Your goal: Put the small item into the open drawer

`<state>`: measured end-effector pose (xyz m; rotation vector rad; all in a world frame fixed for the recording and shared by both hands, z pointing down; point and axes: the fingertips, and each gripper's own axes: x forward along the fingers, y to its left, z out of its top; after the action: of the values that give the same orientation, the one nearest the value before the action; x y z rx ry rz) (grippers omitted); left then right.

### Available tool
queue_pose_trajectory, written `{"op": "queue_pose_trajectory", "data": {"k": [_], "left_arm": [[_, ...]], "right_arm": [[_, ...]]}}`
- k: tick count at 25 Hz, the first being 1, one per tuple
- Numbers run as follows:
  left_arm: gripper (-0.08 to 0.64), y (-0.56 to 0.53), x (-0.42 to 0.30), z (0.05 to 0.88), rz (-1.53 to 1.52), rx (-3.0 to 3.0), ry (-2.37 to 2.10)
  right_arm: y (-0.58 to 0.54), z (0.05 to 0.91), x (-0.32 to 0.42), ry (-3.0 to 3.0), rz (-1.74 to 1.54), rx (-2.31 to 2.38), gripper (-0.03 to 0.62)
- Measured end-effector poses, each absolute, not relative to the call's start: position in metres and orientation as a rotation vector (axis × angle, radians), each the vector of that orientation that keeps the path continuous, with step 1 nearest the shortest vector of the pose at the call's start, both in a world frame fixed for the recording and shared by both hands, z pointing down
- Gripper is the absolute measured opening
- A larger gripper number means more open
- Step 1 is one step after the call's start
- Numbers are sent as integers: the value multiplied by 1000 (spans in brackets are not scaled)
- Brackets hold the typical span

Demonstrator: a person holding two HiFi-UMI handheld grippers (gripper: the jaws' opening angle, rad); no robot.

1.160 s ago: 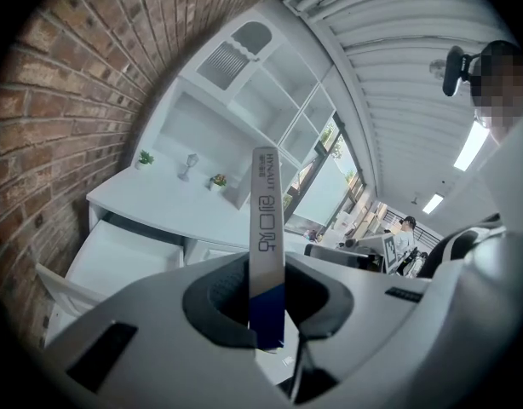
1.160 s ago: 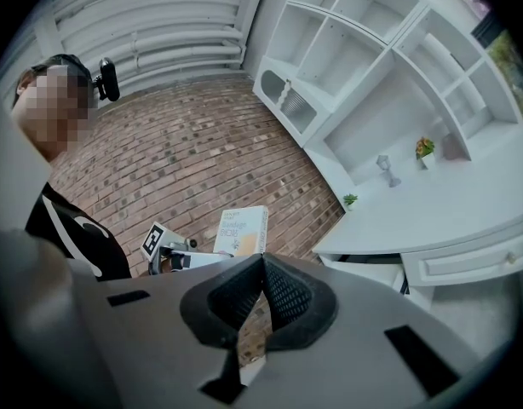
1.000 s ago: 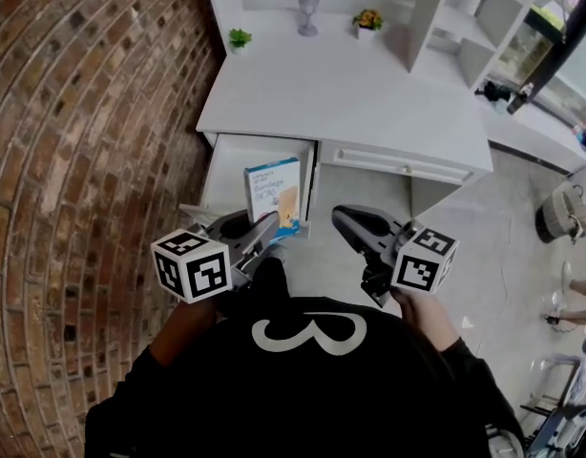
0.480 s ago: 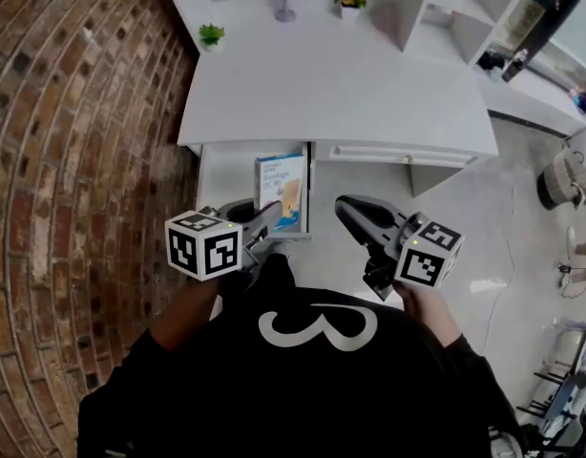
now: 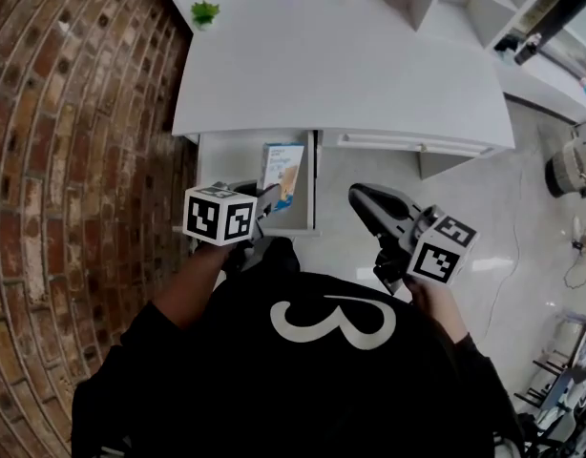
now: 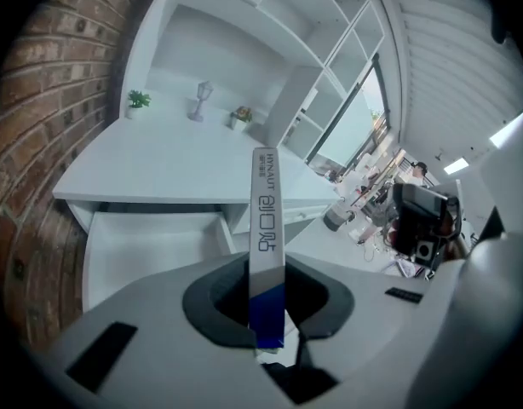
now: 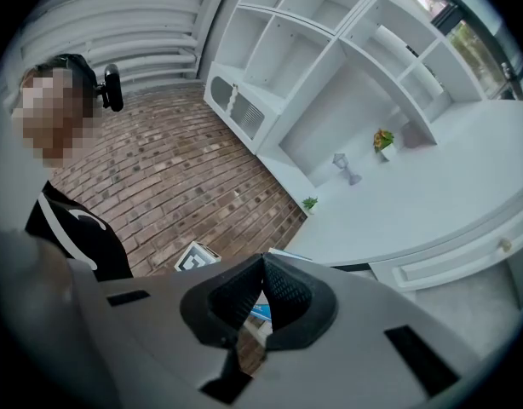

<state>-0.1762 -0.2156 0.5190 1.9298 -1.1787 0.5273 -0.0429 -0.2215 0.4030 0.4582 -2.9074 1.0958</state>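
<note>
Facing white flat-topped desk (image 5: 350, 74) by red brick wall (image 5: 73, 160), white shelving (image 7: 330, 75) behind, my L gripper (image 5: 266, 198) angled down over open white drawer (image 5: 231, 160), jaws clamped on thin white-and-blue card box (image 6: 266, 220), box upright over drawer, R gripper (image 5: 362, 197) approx level, jaws closed, empty.

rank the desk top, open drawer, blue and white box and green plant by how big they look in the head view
1. desk top
2. open drawer
3. blue and white box, held nearer the camera, so it may look larger than it is
4. green plant
</note>
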Motion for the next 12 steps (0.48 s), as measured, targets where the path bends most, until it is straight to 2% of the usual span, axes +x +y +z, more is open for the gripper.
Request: {"op": "queue_pose_trajectory", "data": {"k": [12], "left_arm": [[63,-248,-201,599,886,1915,-1060]], "right_arm": [[-240,435,-48,-2824,1185,583,9]]}}
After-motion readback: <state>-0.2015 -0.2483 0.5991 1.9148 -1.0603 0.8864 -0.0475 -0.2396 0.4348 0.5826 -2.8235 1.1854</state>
